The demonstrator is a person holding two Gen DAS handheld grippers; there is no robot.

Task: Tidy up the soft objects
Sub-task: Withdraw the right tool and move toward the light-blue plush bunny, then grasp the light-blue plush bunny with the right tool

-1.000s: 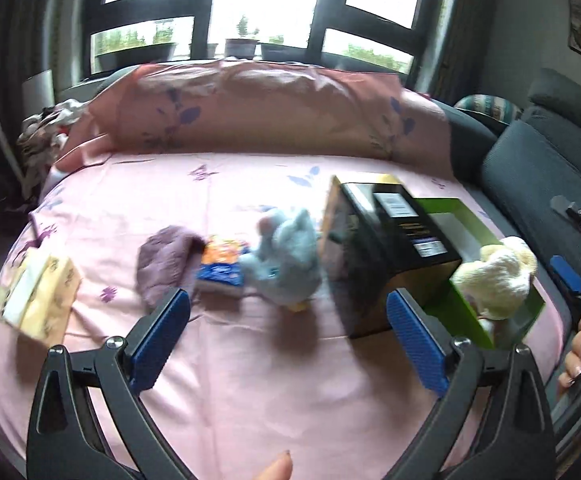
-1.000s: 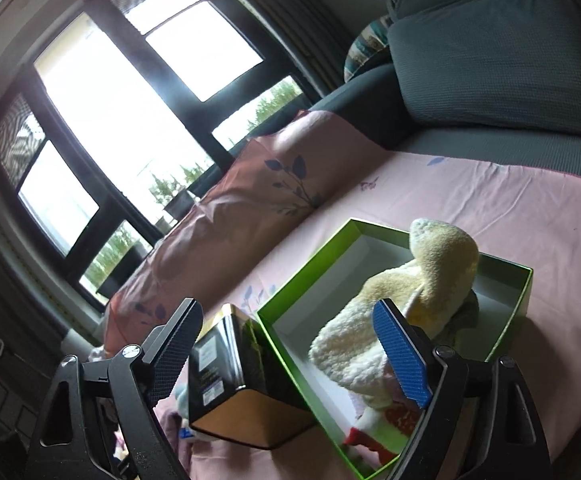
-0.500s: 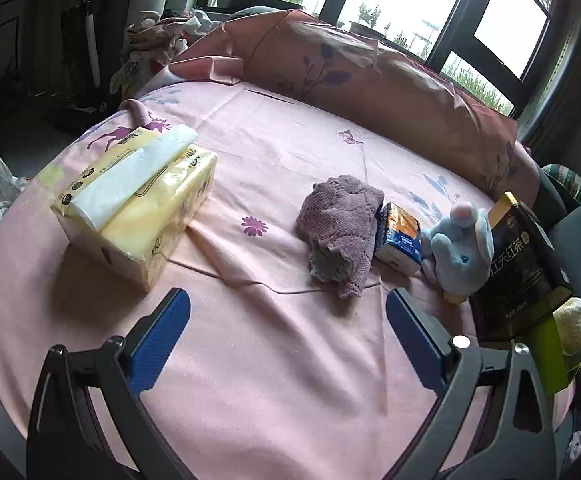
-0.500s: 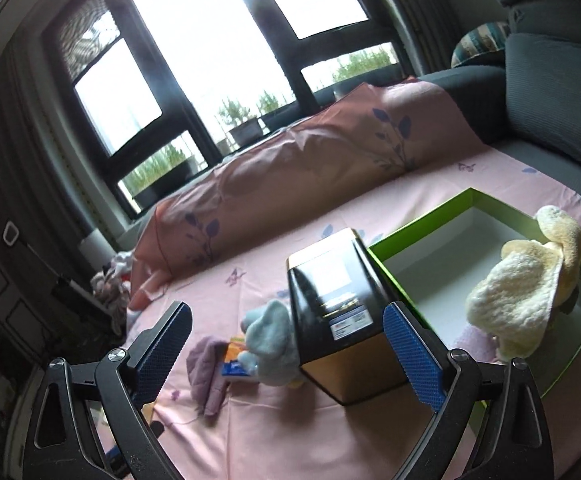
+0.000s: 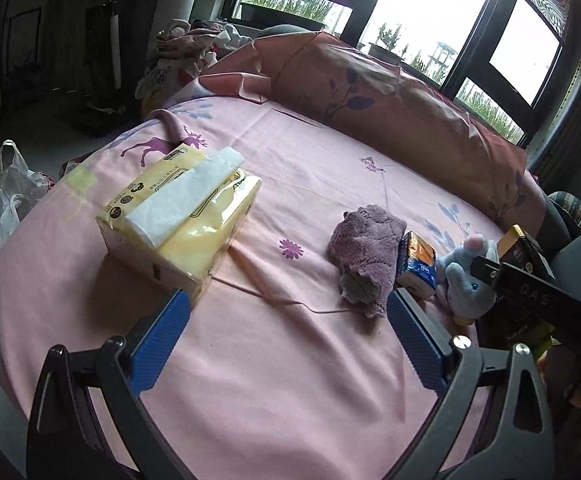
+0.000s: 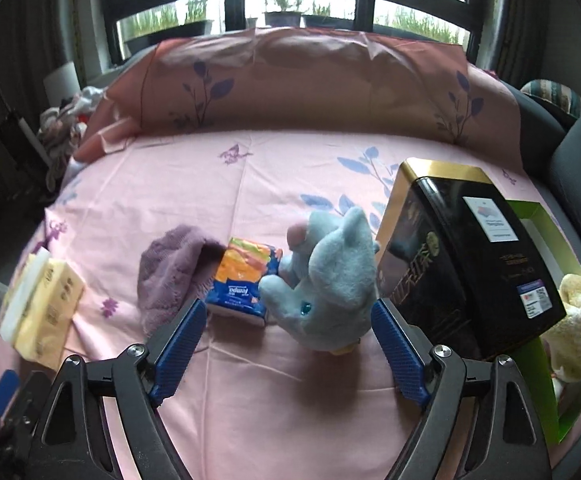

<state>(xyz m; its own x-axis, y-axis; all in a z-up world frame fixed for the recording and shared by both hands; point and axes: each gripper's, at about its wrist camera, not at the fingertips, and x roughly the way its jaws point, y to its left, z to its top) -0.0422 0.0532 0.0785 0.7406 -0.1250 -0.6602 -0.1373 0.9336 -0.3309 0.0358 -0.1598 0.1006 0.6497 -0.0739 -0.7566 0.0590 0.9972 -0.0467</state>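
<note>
Showing only in the right view, the green box point(image 6: 546, 236); both hand-held grippers gape, the right narrowing, empty.

Your left gripper point(image 5: 288, 334) points downward, its blue-padded fingers point(image 5: 162, 340) spread wide with nothing between them. Your right gripper point(image 6: 286, 346) also tilts down, its blue fingers point(image 6: 396, 354) apart and gripping nothing; its jaws have just been closing a little. A fingertip of yours shows beside the left gripper's right finger.
</note>
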